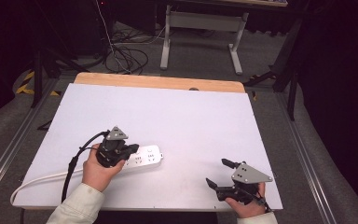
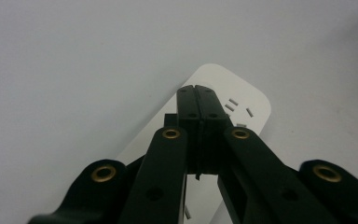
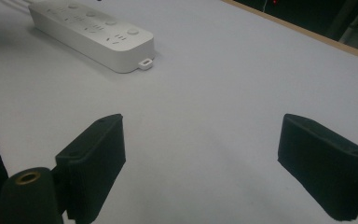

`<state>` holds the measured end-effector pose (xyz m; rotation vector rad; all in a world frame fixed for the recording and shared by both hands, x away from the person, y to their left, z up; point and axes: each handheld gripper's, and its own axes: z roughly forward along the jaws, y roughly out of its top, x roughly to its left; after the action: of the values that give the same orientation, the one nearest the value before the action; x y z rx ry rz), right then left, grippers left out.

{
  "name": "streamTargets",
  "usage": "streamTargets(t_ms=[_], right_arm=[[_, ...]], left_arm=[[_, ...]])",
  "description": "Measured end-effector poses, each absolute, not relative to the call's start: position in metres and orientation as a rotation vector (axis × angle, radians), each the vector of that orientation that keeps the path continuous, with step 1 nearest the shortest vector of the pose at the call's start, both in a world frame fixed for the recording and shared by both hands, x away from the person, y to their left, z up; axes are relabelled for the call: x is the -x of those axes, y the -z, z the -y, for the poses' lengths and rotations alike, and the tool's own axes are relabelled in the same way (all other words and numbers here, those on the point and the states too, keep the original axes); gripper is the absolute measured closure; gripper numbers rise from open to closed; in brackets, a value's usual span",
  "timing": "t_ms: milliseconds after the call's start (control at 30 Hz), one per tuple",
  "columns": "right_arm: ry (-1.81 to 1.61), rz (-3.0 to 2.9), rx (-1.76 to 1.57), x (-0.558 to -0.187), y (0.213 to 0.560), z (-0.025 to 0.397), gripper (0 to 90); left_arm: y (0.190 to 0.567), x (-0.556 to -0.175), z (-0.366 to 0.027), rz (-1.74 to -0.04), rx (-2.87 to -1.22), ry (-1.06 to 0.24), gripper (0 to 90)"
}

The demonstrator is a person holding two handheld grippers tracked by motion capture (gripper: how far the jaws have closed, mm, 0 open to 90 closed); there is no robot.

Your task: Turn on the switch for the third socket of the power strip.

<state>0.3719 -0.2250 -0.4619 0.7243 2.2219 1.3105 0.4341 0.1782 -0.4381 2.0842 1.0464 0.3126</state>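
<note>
- Left hand-held gripper (image 1: 131, 150): jaws pressed together, holding nothing, poised over the white power strip (image 1: 148, 157);
- power strip lies on the white tabletop (image 1: 177, 112), front-left;
- right hand-held gripper (image 1: 220, 173): jaws spread wide, well apart from the strip.

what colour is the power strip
White; the power strip shows best in the right gripper view.

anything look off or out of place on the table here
Nothing stands out. The white power strip lies flat and intact on the table; the left gripper is shut over it, and the right gripper is open, apart.
</note>
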Motion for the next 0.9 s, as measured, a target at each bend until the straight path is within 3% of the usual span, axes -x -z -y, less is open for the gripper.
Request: streamTargets(t_ms=[900], right_arm=[[-1.309,-2.228,-0.721,-0.372,0.463,0.225,15.5]], left_arm=[[0.456,-0.445,-0.170,-1.102,-2.137,-0.321,90.0]])
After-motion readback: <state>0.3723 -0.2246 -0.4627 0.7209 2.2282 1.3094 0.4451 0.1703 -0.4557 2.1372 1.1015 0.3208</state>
